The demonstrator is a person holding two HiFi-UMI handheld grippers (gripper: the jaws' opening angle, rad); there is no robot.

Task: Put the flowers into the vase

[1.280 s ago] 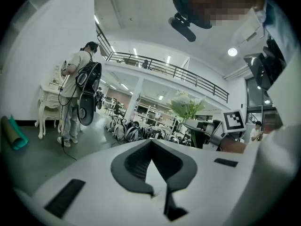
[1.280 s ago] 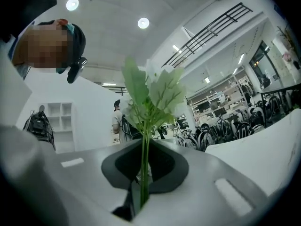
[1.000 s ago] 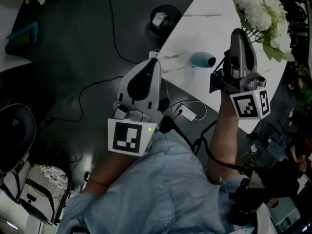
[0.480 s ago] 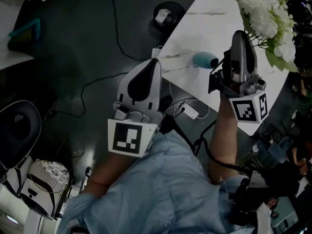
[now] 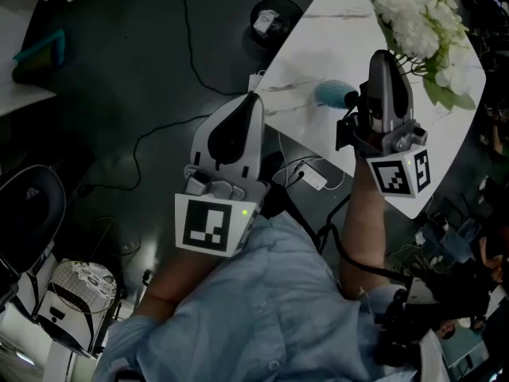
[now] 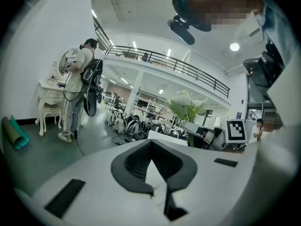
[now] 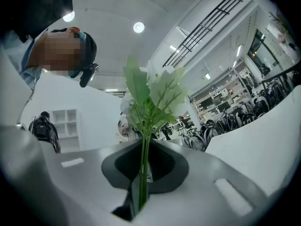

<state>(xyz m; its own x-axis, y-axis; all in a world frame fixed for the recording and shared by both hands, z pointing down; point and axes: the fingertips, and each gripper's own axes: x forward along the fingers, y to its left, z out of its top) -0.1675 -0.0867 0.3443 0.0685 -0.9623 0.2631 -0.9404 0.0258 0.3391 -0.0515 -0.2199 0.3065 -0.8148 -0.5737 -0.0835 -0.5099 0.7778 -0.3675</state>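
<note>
Your right tool (image 5: 383, 57) was clamped on the thin green stems (image 7: 143, 173) of the frilly white flowers (image 5: 413, 18) over the marbled desk (image 5: 334, 34); your left tool (image 5: 253, 99) was closed, empty

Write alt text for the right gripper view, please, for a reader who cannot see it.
The right tool is shut on a few thin green flower stems, whose leaves rise up the middle of the picture. Behind lies a bright white hall with ceiling lights, and a person stands far off at left.
</note>
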